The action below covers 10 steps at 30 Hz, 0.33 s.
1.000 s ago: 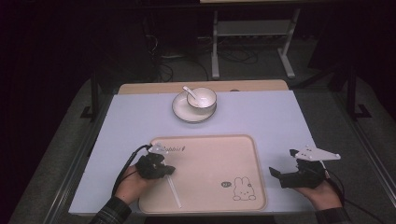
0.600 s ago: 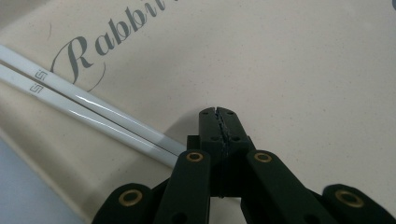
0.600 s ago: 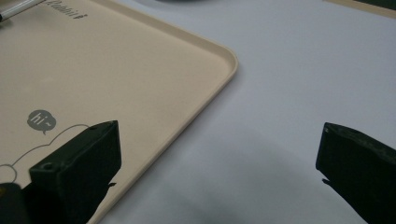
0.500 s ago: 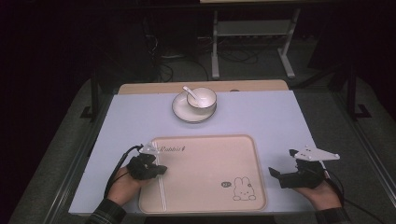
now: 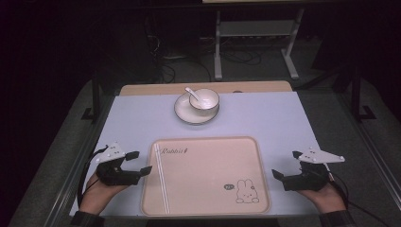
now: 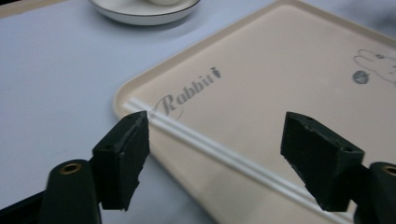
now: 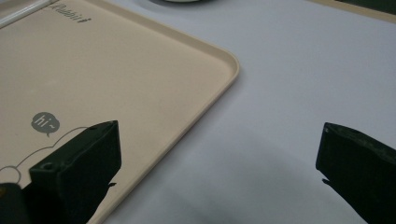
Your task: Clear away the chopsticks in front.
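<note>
Nearest the person, two hands come in from the bottom edge of the high view, each holding one gripper: the left gripper (image 5: 138,161) sits just off the left edge of the one beige tray (image 5: 208,208), and the right gripper (image 5: 286,165) sits just off its right edge, so the tray lies between the two. Both have their jaws spread wide with nothing between them; in the left gripper view the two black pads (image 6: 122,158) stand far apart, and in the right gripper view the gap is wider yet. The tray rests flat on the pale lilac table (image 5: 265,113). On it lies one pair of white chopsticks (image 5: 162,182), two thin sticks side by side, running along the tray's left edge from near the printed word "Rabbit" toward the person. In the left gripper view the chopsticks (image 6: 224,156) cross the gap between the pads, ahead of and below them, and touch neither. A rabbit drawing (image 5: 247,191) with a small "hi" bubble marks the tray's near right corner, close to the right gripper's inner jaw. Farther off, well apart from both grippers, one white plate (image 5: 182,112) stands near the table's far edge, carrying one bowl (image 5: 206,101) with one white spoon (image 5: 191,93) leaning in it.
</note>
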{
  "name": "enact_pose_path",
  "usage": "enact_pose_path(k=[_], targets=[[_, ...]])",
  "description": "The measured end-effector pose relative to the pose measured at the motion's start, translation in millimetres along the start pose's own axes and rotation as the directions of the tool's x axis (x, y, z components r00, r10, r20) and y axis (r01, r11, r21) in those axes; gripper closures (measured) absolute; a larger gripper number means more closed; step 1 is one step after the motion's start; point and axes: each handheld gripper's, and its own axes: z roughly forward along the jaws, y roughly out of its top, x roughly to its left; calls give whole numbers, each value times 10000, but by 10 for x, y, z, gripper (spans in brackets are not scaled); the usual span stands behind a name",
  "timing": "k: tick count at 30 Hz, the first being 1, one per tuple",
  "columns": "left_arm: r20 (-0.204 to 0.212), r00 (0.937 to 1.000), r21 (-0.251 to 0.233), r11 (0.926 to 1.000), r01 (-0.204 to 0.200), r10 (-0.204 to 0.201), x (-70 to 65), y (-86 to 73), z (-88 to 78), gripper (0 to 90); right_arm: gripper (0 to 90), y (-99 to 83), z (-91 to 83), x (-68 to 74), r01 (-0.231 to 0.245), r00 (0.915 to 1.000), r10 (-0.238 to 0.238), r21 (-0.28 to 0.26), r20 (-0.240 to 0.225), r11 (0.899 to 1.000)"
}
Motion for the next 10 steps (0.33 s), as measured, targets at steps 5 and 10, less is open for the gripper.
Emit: enact_pose_path(k=[5, 10], targets=[[-278, 9996, -28, 10000, 61, -62, 42, -65, -51, 187, 0, 6, -4, 6, 15, 10000, -15, -63, -30, 10000], [-297, 9995, 28, 10000, 58, -57, 44, -67, -35, 187, 0, 5, -4, 8, 33, 10000, -33, -79, -34, 10000]])
